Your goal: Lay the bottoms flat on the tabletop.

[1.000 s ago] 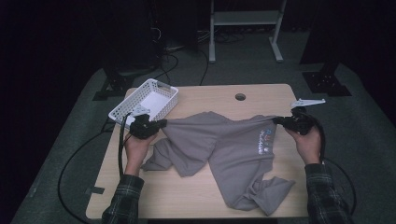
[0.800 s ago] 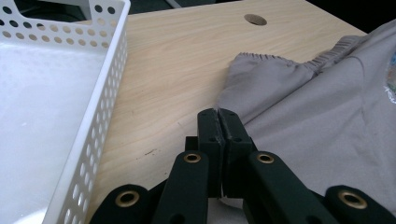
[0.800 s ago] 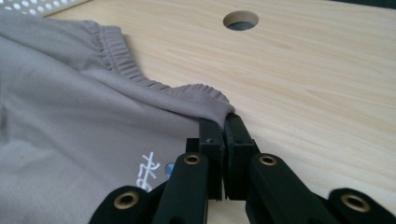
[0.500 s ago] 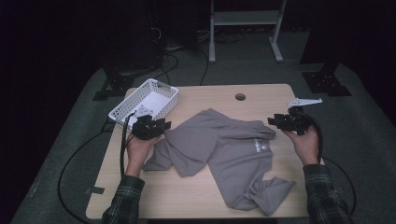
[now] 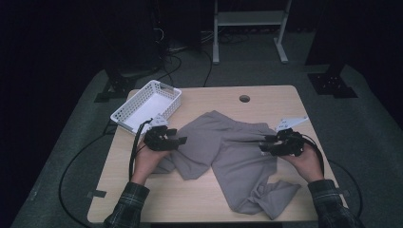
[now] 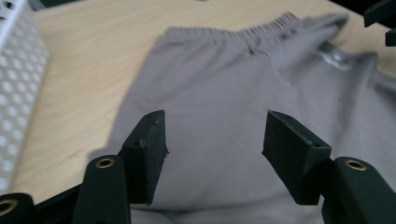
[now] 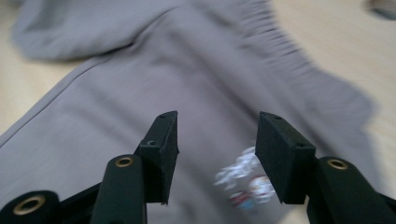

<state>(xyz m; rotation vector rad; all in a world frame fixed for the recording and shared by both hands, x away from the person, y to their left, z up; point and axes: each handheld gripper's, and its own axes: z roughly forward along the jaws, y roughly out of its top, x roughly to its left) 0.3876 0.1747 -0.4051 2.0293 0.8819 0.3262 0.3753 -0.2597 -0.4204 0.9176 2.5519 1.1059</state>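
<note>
Pretty dark room overall, with a light wooden worktop (image 5: 285, 102) sitting on grey-green carpet (image 5: 361, 123). There's a white metal stand (image 5: 249, 28) at the far side, and black cables (image 5: 185, 52) lie loose on the floor to its left.

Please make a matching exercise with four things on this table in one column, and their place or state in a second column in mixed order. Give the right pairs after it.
Things:
1. grey garment
2. white basket
3. left gripper
4. round hole

Places or states:
A. in the tabletop near the far edge
B. jaws apart above the garment's left side, nothing between them
C. spread out in the middle of the table
D. at the table's far left corner

Pairs: 1-C, 2-D, 3-B, 4-A
</note>
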